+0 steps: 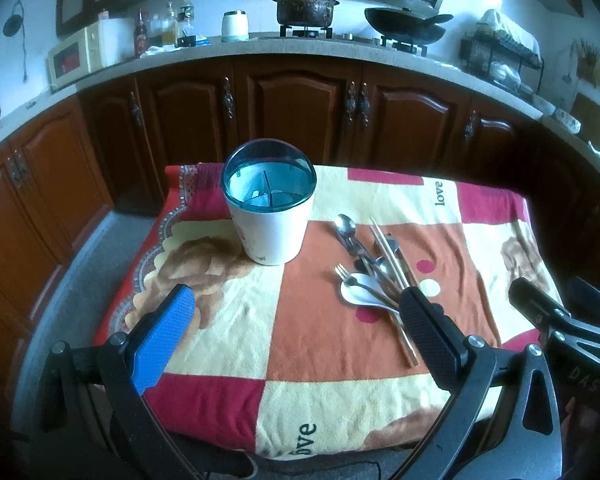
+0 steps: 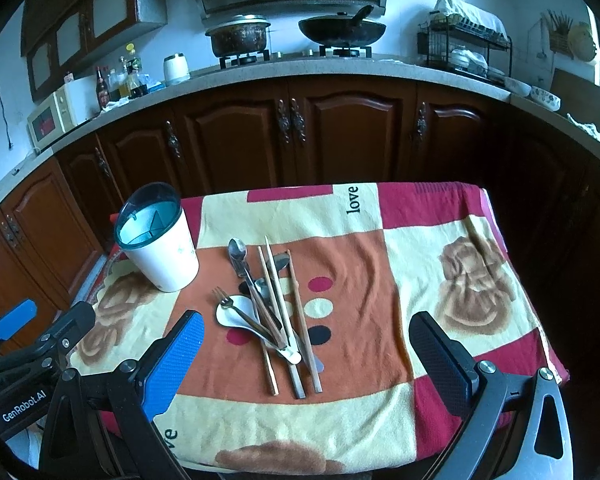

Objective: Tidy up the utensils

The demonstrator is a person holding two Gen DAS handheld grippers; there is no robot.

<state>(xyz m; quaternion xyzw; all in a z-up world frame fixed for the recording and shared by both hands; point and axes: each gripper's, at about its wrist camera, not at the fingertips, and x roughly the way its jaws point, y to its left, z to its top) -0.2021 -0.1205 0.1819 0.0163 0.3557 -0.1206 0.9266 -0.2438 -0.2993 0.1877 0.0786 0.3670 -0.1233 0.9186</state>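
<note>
1. Left gripper [image 1: 296,308]: jaws spread wide, nothing between them, hovering over the near side of the table.
2. Right gripper [image 2: 306,334]: jaws also wide apart, empty, just short of the utensil pile.
3. Utensil holder [image 1: 269,208], white with teal divided rim, stands upright on the patterned cloth [image 1: 332,344], nothing visible inside.
4. Utensils lie loose, overlapping, right of the holder: chopsticks [image 2: 286,320], metal spoon [image 2: 238,252], fork [image 2: 230,304], white ceramic spoon [image 2: 238,316].
</note>
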